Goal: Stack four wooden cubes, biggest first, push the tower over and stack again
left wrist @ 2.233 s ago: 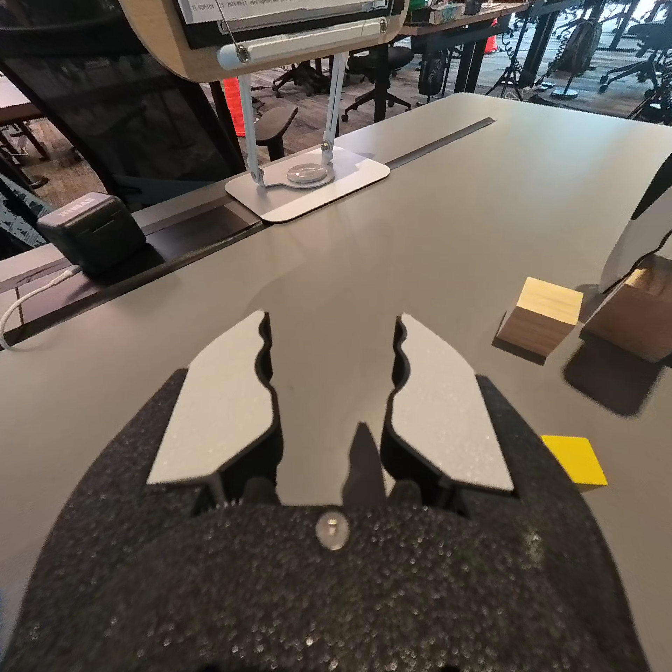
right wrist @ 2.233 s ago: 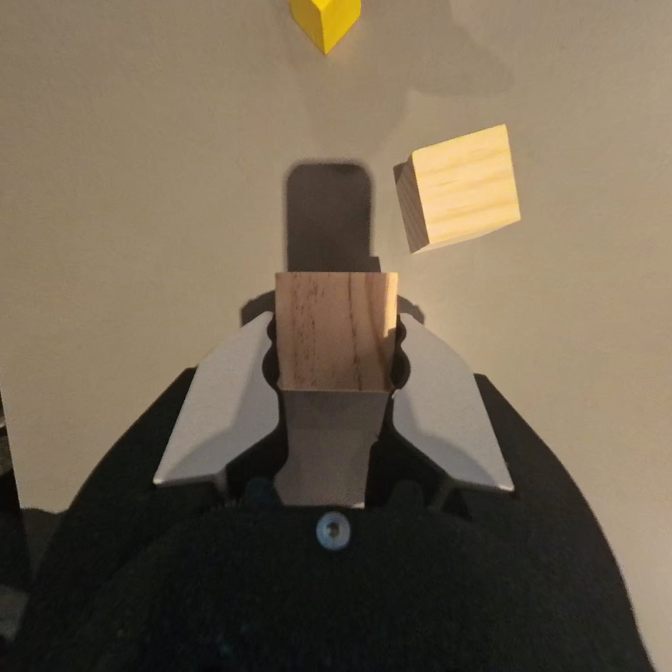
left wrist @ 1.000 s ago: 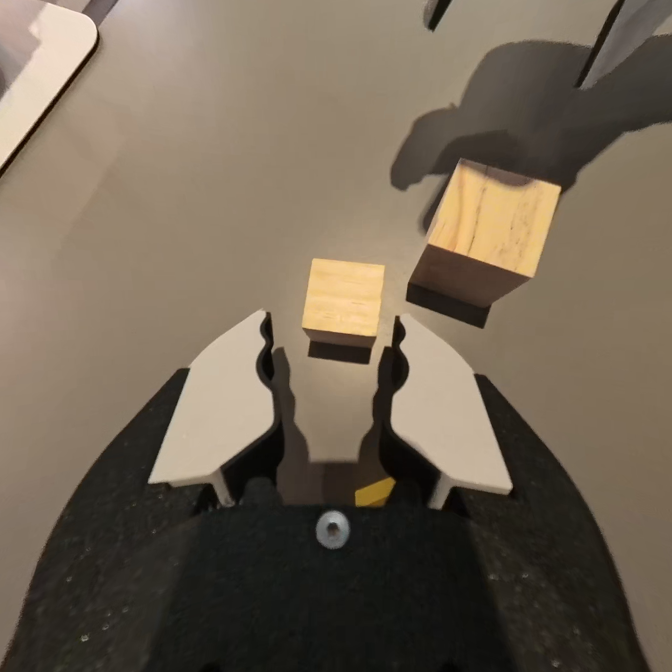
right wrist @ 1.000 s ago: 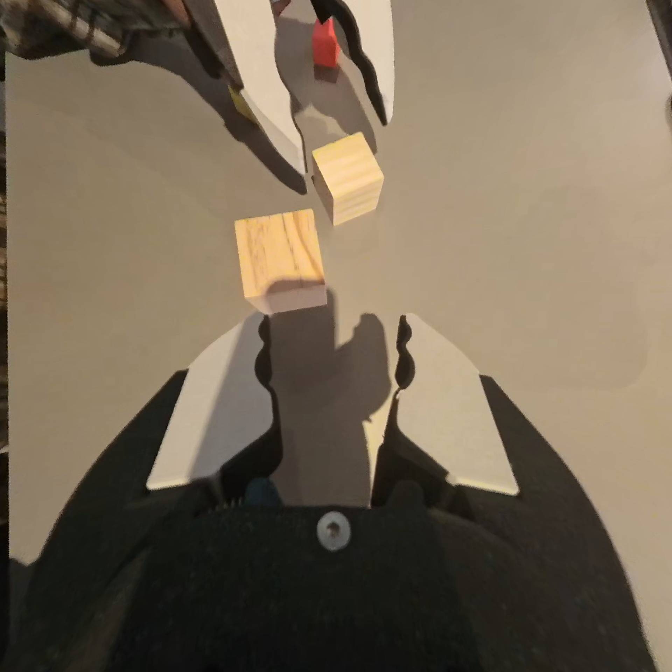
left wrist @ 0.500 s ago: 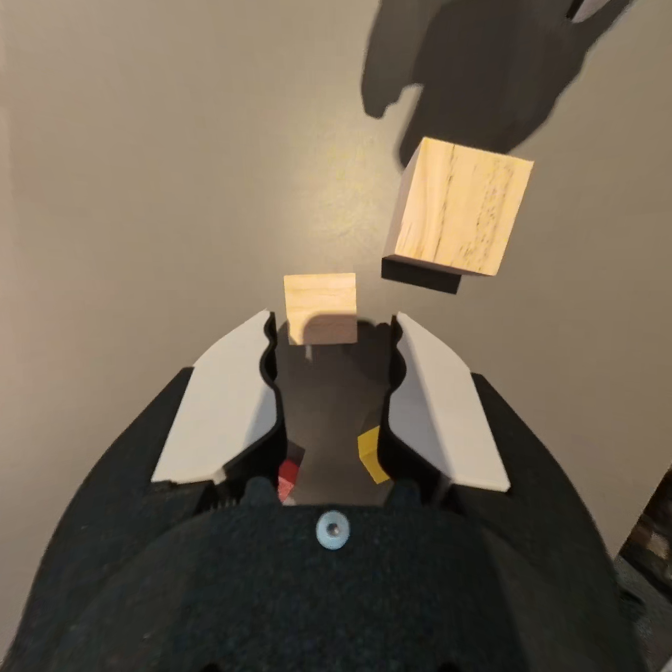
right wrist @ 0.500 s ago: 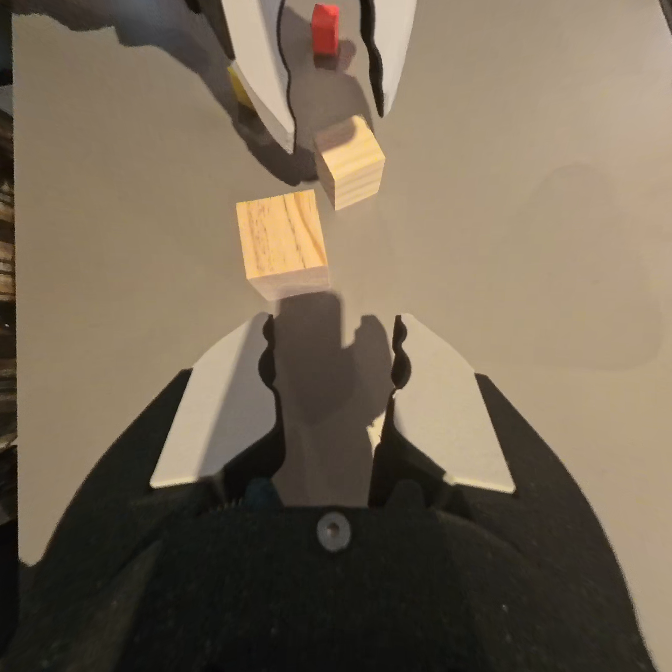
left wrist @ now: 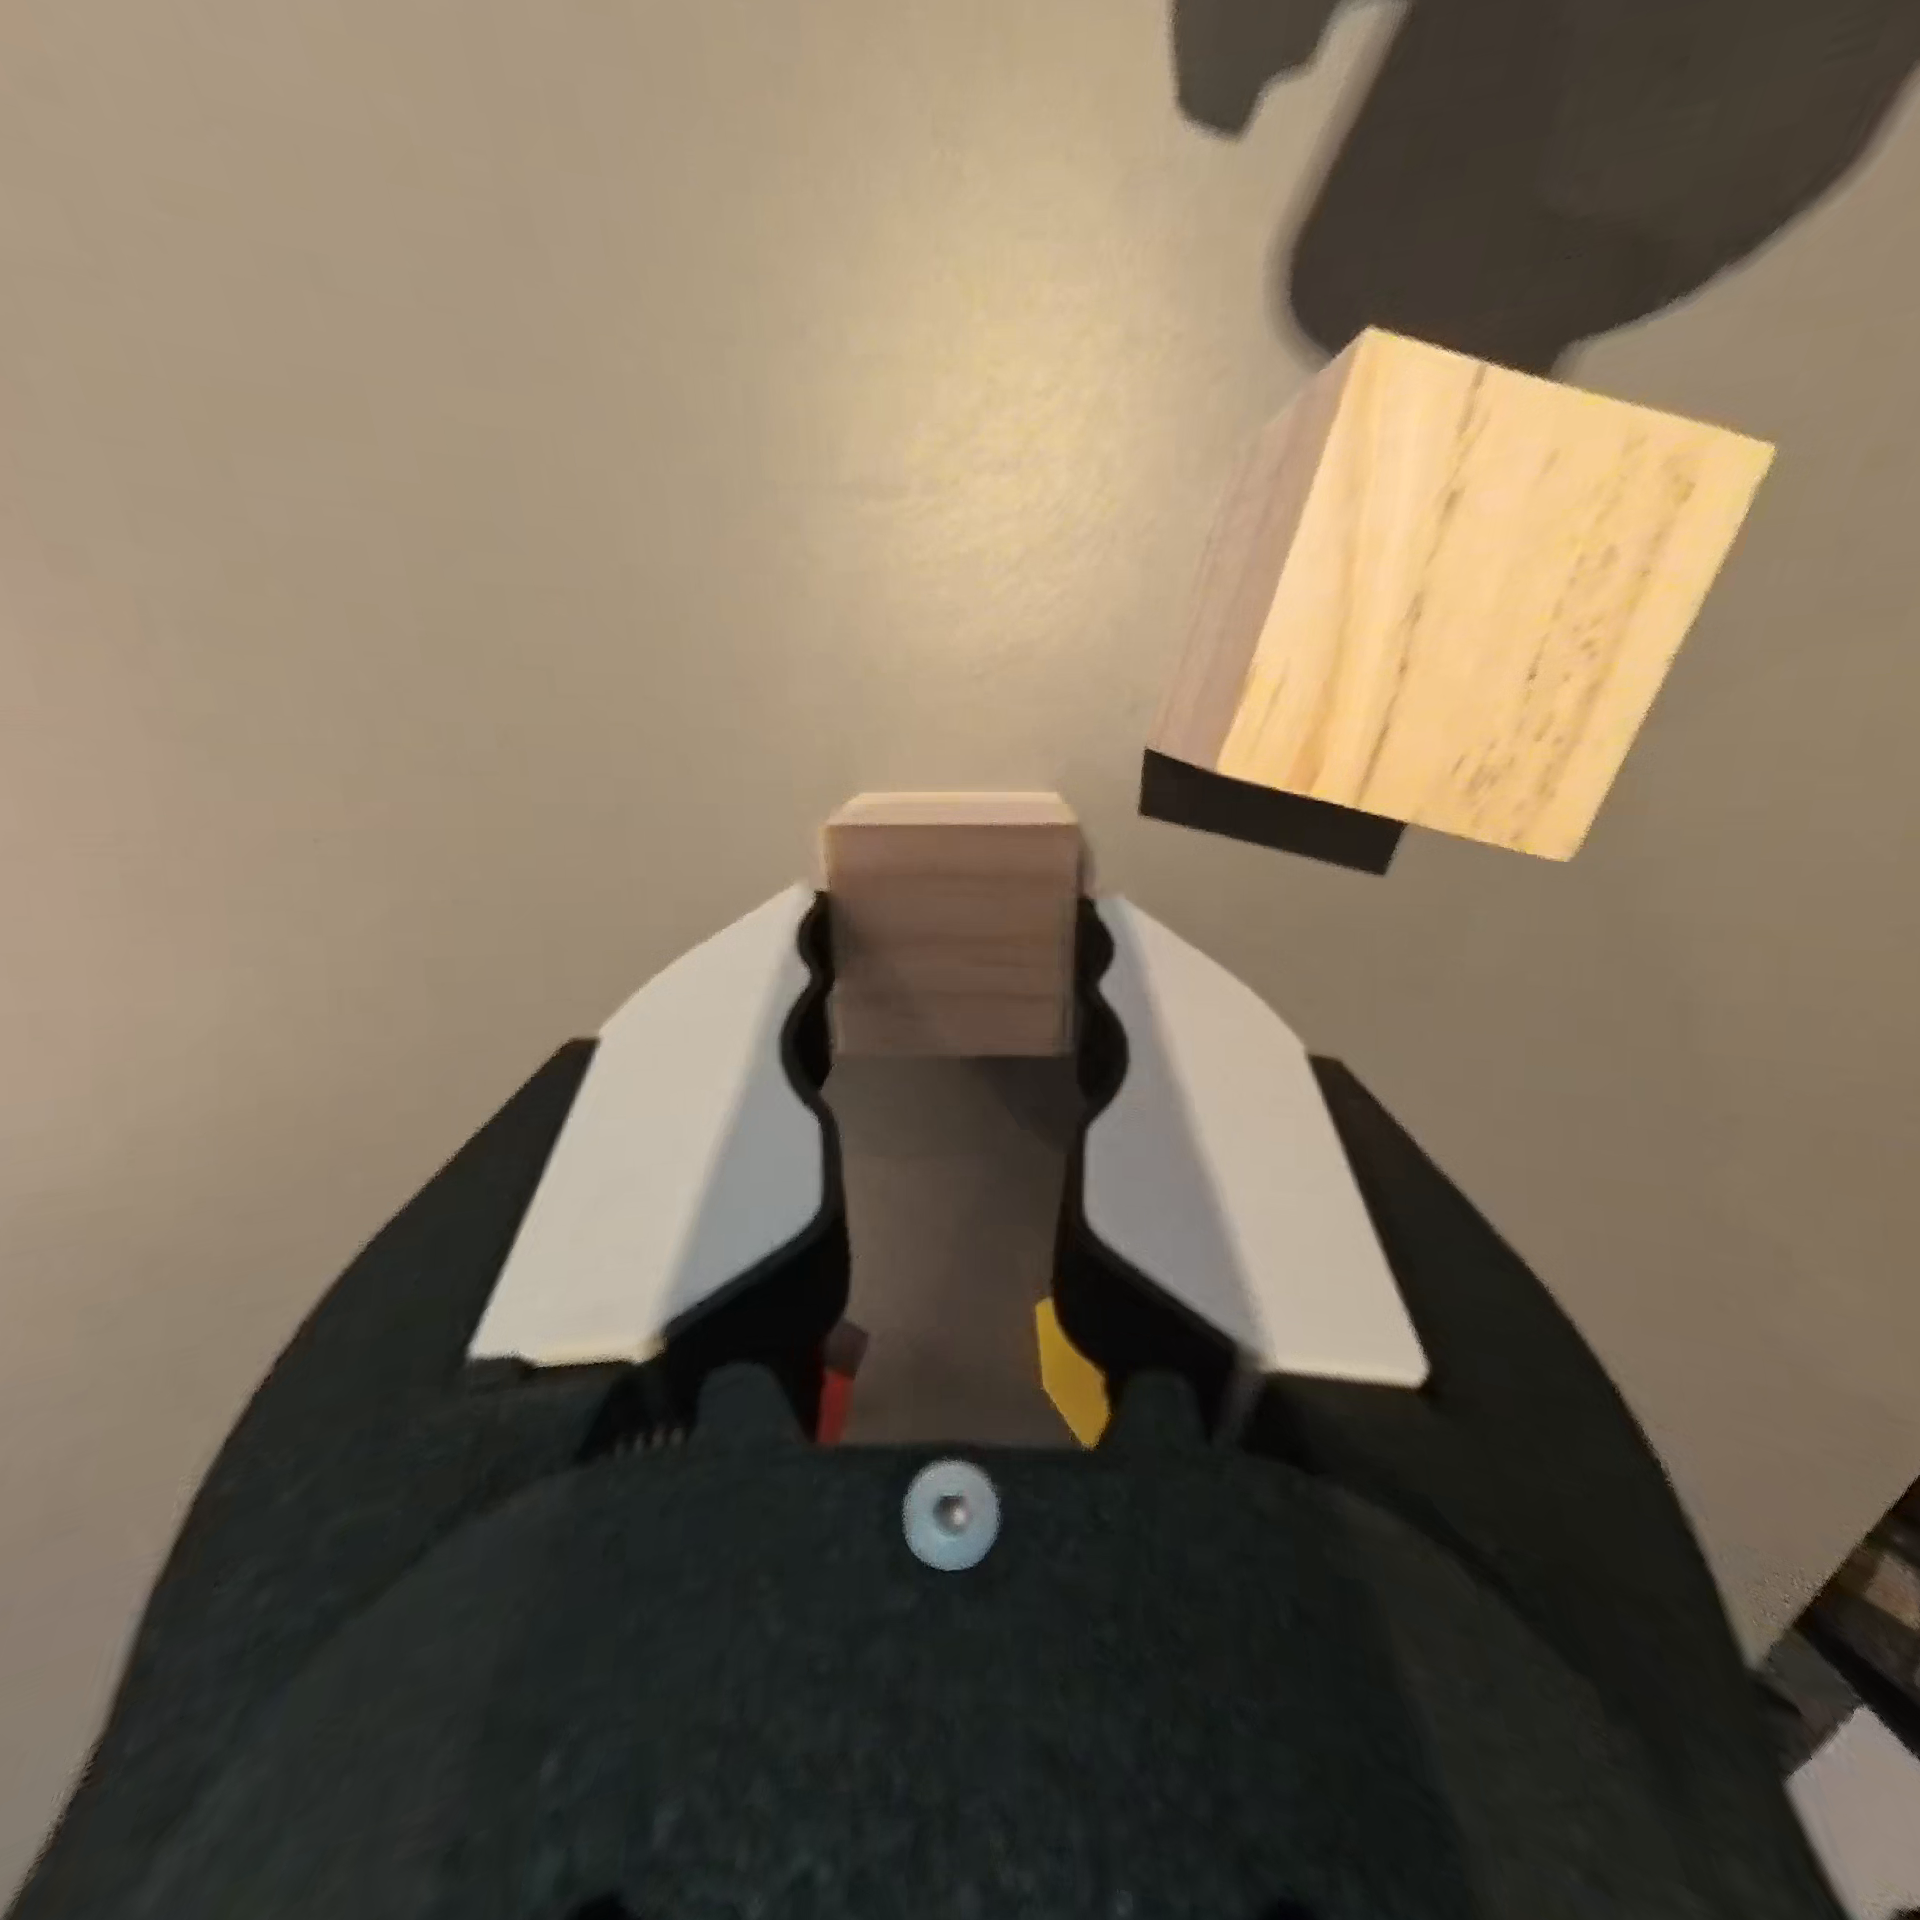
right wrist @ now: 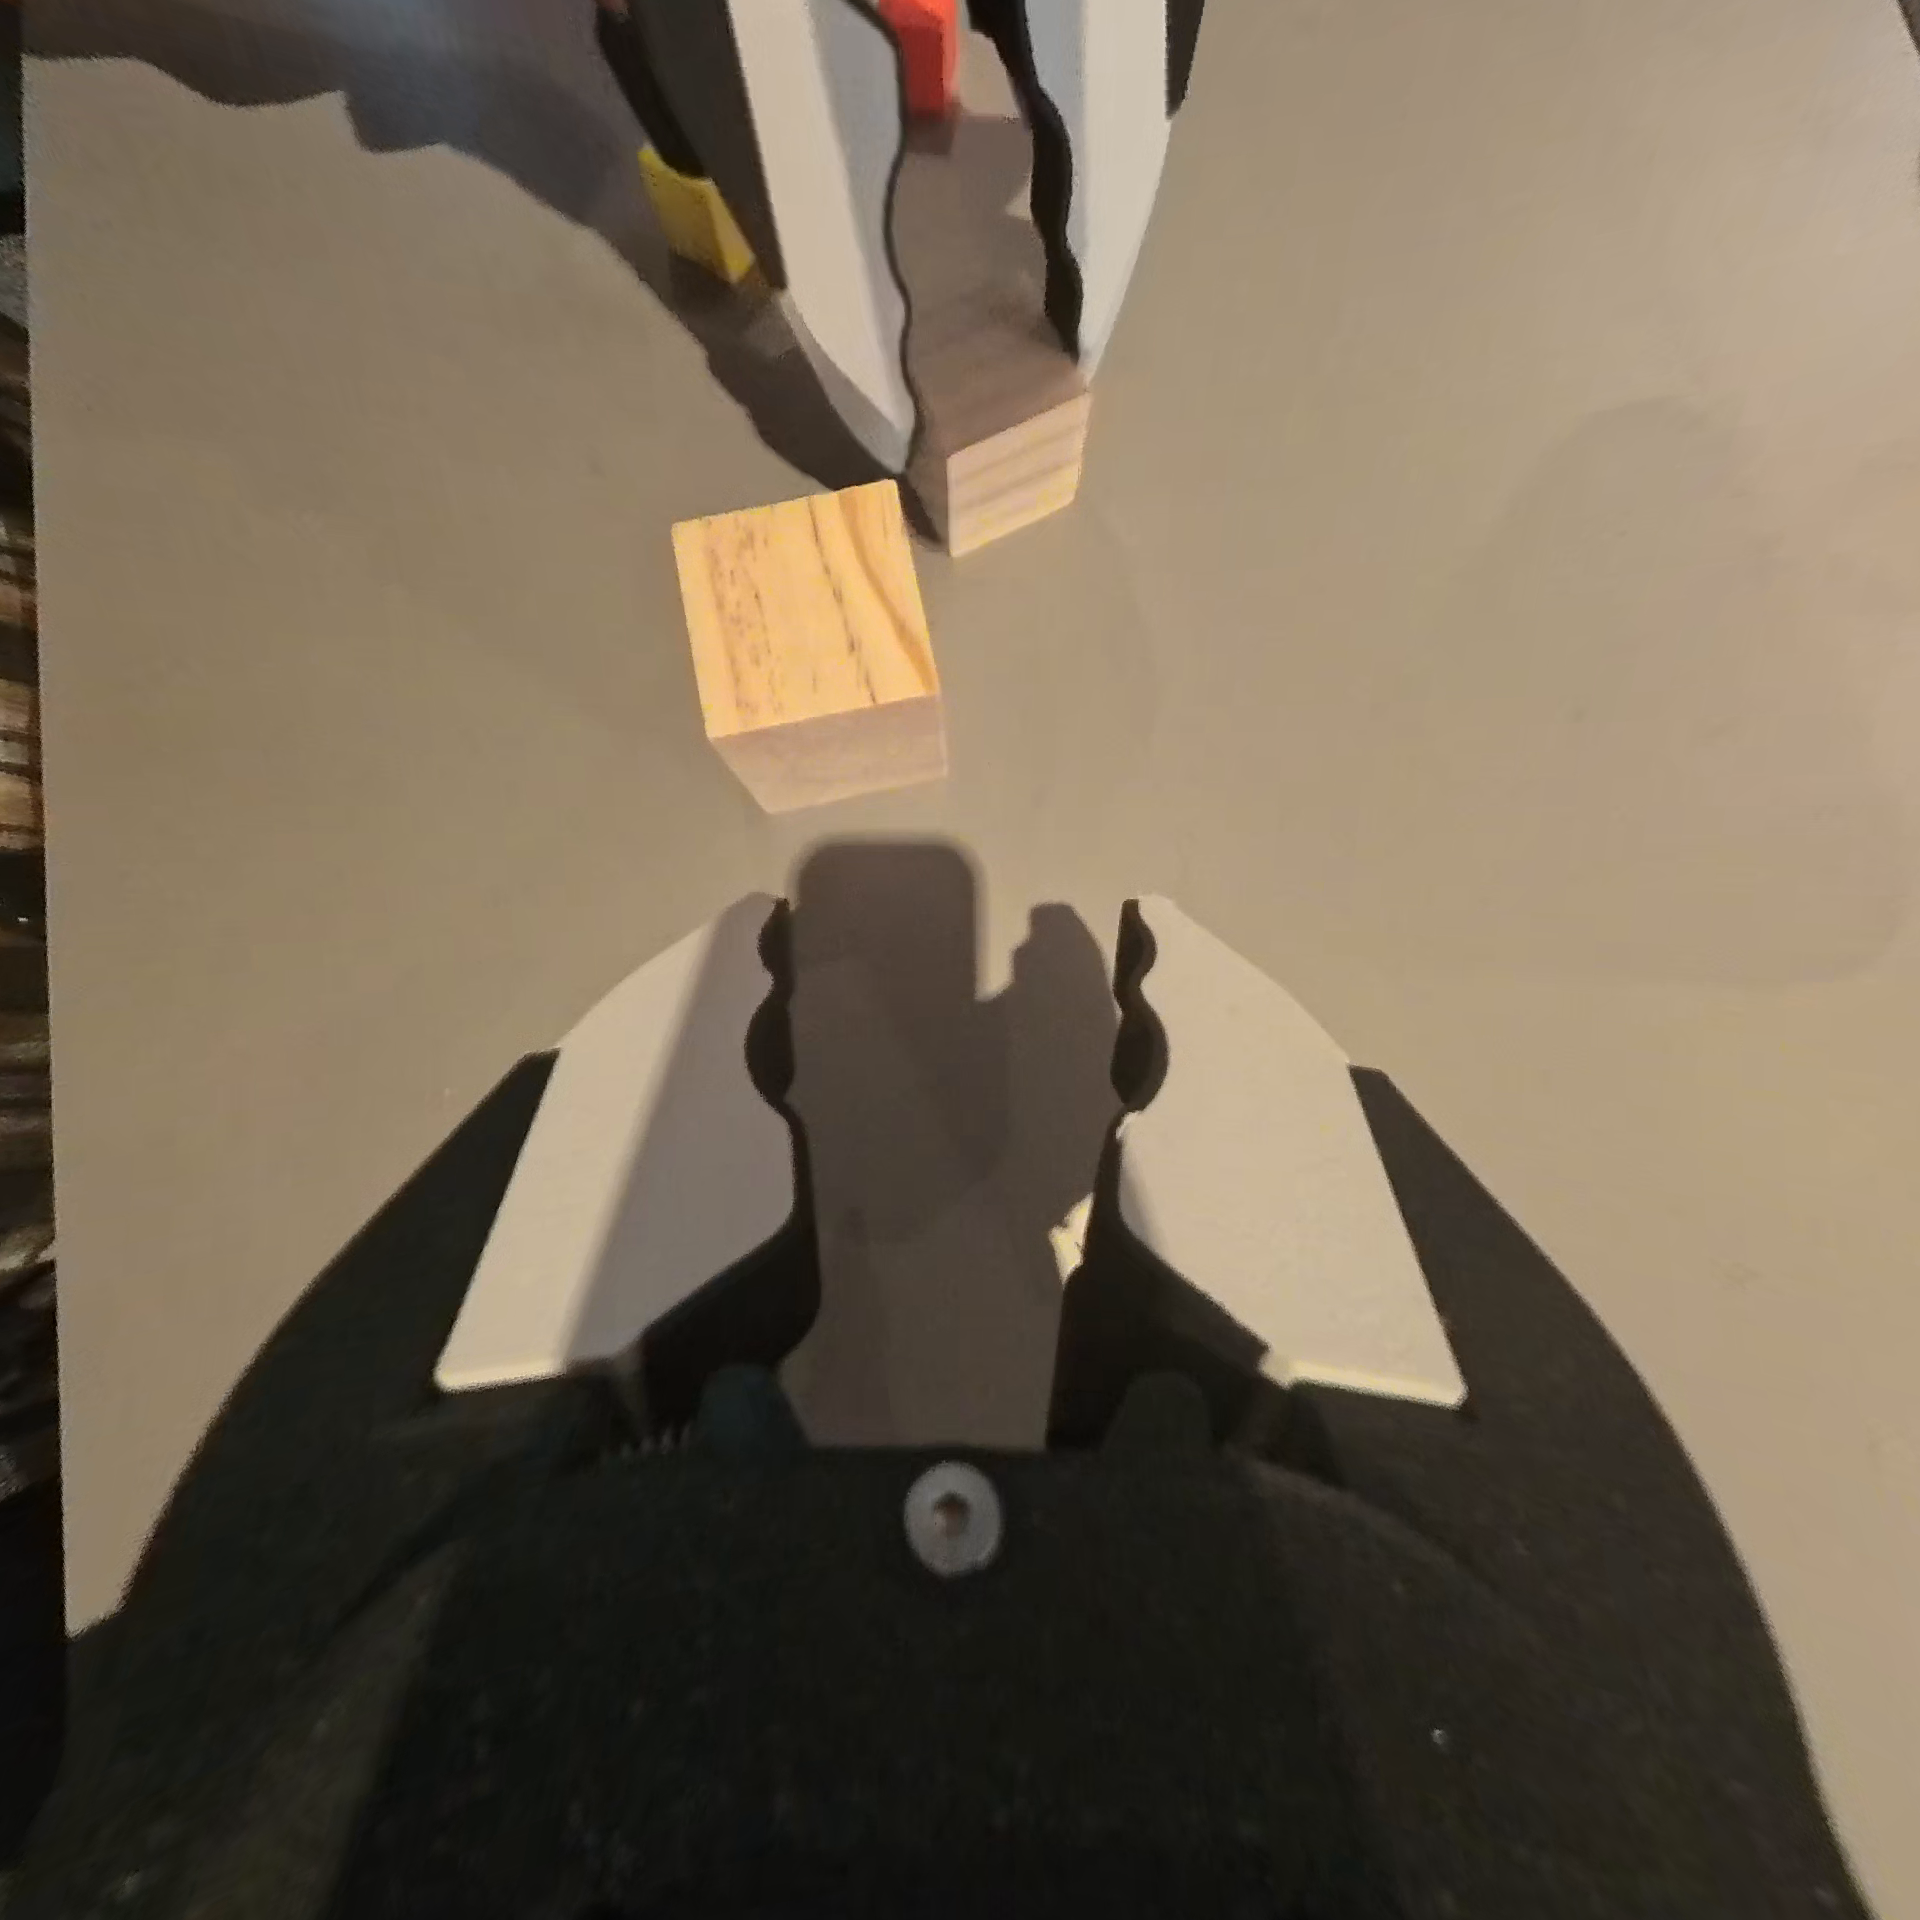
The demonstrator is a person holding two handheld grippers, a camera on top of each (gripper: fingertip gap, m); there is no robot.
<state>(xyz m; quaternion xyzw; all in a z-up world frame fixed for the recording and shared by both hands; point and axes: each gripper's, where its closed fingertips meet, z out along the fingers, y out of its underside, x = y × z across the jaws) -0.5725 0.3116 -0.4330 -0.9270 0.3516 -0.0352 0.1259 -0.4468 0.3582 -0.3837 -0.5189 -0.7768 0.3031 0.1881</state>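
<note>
Jaws of your left gripper (left wrist: 951,914), open half a second ago, now pinch the smaller pale wooden cube (left wrist: 951,940) on the grey bench (left wrist: 468,520) beside the larger pale wooden cube (left wrist: 1455,634), your right gripper (right wrist: 951,920) gaping empty: second tier ready to lift.

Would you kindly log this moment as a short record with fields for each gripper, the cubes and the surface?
left gripper: fingers around the smaller plain cube
right gripper: open, empty, above the table
larger plain cube: alone on the table, nothing stacked on it
yellow cube: on the table, beside the left gripper
red cube: on the table, beyond the left gripper
table: plain grey
</note>
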